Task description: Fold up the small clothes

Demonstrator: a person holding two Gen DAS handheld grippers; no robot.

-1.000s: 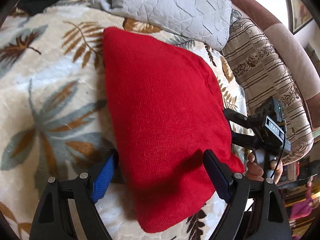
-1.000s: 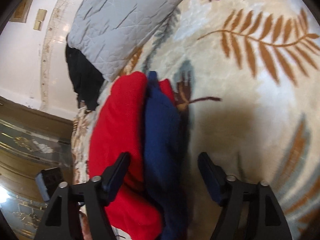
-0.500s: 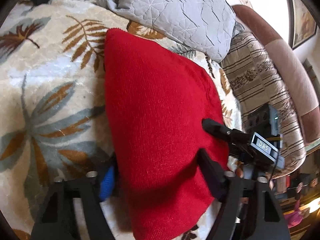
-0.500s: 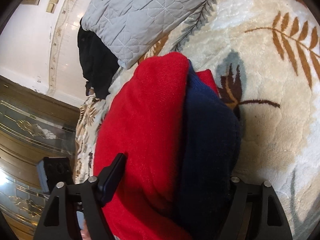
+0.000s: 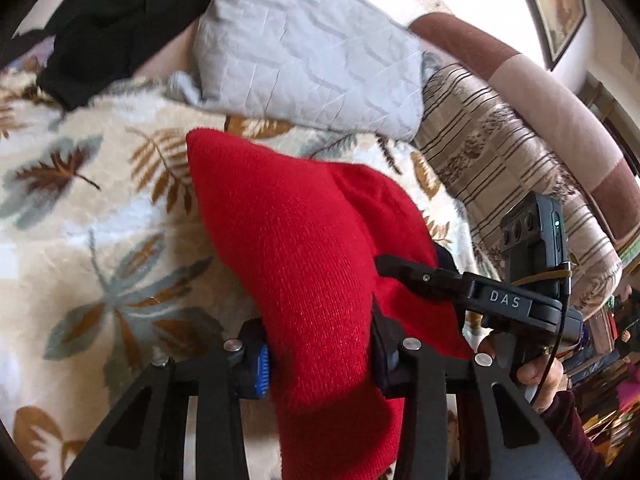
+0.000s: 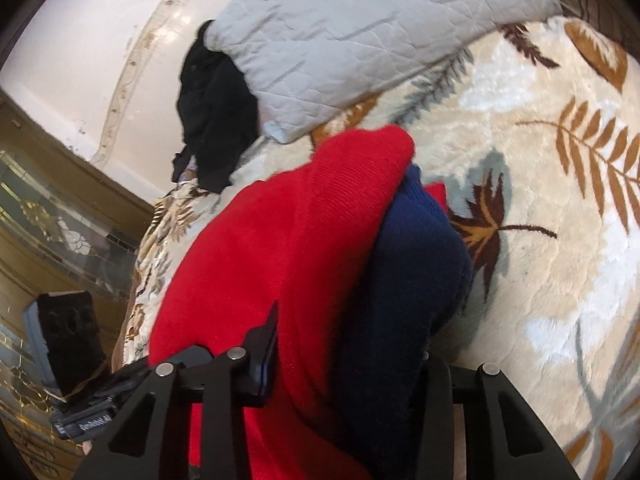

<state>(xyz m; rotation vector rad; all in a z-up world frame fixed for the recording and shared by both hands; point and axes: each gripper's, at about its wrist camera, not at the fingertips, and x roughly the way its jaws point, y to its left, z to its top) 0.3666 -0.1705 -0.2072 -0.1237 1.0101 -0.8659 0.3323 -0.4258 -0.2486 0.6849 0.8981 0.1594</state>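
both grippers closing, red garment (image 5: 304, 248) lifted (bunched)

Black left gripper (image 5: 318, 360) frame, silver screws, blue pad (white "DAS" lettering on right gripper (image 5: 404, 268)); maroon sleeve (image 5: 572, 428).

Both wrist views close above red knit garment (image 5: 304, 264), angled down across it toward grey quilted pillow (image 5: 308, 52); both share garment, pillow, leaf-print blanket (image 6: 540, 184).
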